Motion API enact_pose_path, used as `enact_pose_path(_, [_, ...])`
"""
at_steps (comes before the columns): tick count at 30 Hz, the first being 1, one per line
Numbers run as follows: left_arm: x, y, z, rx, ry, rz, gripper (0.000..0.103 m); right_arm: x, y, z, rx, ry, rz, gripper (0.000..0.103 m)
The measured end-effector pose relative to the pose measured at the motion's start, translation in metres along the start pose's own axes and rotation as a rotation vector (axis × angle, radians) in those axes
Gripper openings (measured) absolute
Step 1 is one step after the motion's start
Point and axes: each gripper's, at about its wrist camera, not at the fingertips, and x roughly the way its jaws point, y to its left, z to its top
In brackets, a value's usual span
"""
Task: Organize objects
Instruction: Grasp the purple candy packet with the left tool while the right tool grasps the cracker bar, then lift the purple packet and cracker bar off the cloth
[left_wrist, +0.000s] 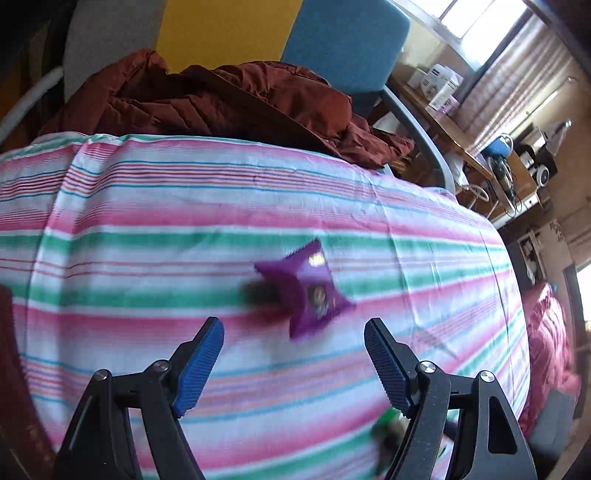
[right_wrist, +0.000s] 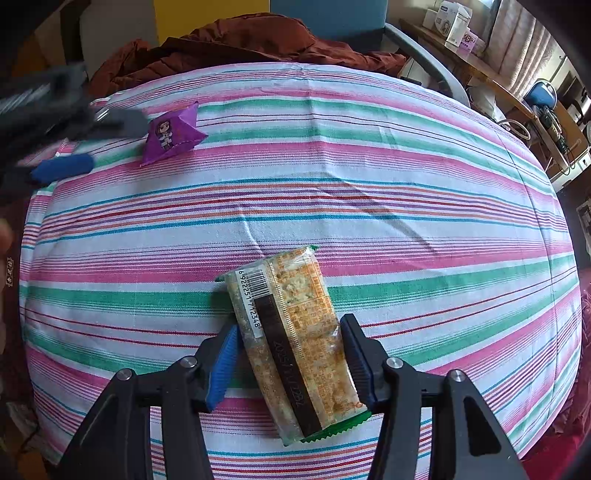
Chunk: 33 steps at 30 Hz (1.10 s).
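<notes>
Snack packets lying on the striped bedsheet (right_wrist: 369, 177), one gripper working each.

Right gripper (right_wrist: 291, 363) is clamping its blue pads against both long sides of the clear-wrapped cracker packet (right_wrist: 291, 339), which is resting on the sheet between its fingers. Left gripper (left_wrist: 293, 363) is hanging with jaws spread and nothing between them, the purple sachet (left_wrist: 308, 288) lying just ahead of its fingertips, blurred.

Left gripper (left_wrist: 293, 363) hanging over a purple snack packet (left_wrist: 308, 288)

Fingers spread wide with nothing between them; the packet sits on the striped sheet (left_wrist: 147, 229) just past the tips, pretty blurry. Rust-red jacket (left_wrist: 221, 103) bunched at the far edge, something green (left_wrist: 388, 421) by the right finger.
</notes>
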Motion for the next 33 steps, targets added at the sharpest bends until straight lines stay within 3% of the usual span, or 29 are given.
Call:
enact_pose_path(6, [0.043, 0.0, 0.027, -0.049, 0.027, 0.053, 0.079, 0.0, 0.0, 0.001, -0.002, 0.003, 0.0, 0.056])
enact_pose_path(9, [0.05, -0.013, 0.03, 0.044, -0.002, 0.103, 0.075, 0.003, 0.003, 0.004, 0.003, 0.006, 0.01, 0.056])
enact_pose_path(10, [0.049, -0.017, 0.027, 0.075, -0.009, 0.123, 0.063, 0.002, 0.003, 0.004, 0.006, 0.007, 0.014, 0.056])
enact_pose_path(11, [0.049, -0.021, 0.022, 0.125, -0.017, 0.148, 0.058, 0.002, 0.003, 0.005, 0.007, 0.008, 0.016, 0.056])
enact_pose_path(15, [0.039, -0.019, 0.005, 0.205, -0.023, 0.127, 0.054, 0.001, 0.002, 0.004, 0.003, 0.007, 0.018, 0.055])
enact_pose_path(33, [-0.045, 0.0, -0.16, 0.313, -0.082, 0.084, 0.053, 0.004, -0.013, 0.007, 0.01, -0.002, 0.034, 0.053])
